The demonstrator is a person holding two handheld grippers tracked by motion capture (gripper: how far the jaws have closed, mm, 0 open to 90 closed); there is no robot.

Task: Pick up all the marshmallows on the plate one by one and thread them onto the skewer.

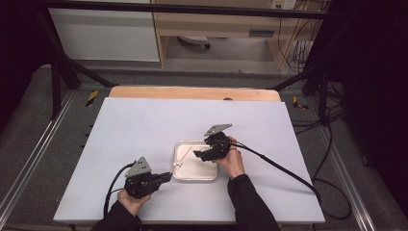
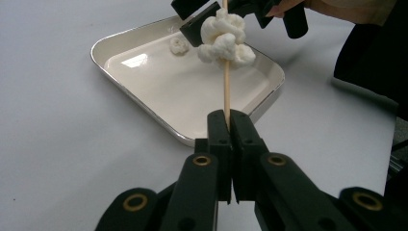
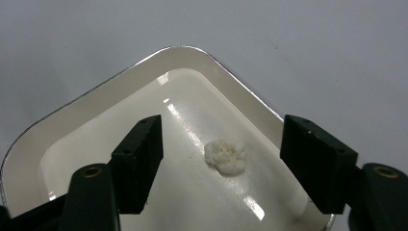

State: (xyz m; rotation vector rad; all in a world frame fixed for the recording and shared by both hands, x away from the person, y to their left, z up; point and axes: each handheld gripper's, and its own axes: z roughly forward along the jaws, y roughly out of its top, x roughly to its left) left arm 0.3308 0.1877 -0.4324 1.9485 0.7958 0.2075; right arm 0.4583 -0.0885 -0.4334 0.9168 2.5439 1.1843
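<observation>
While your left gripper clamps a skewer threaded with white pieces over the tray, your right gripper hangs unclenched, apparently empty, astride a loose piece on the tray floor; next, pinch it.

No readable text, label or number anywhere.

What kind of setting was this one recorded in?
Probably a lab recording station: a white-covered table inside a black metal frame, with loose cables behind and a bare white tray.
</observation>
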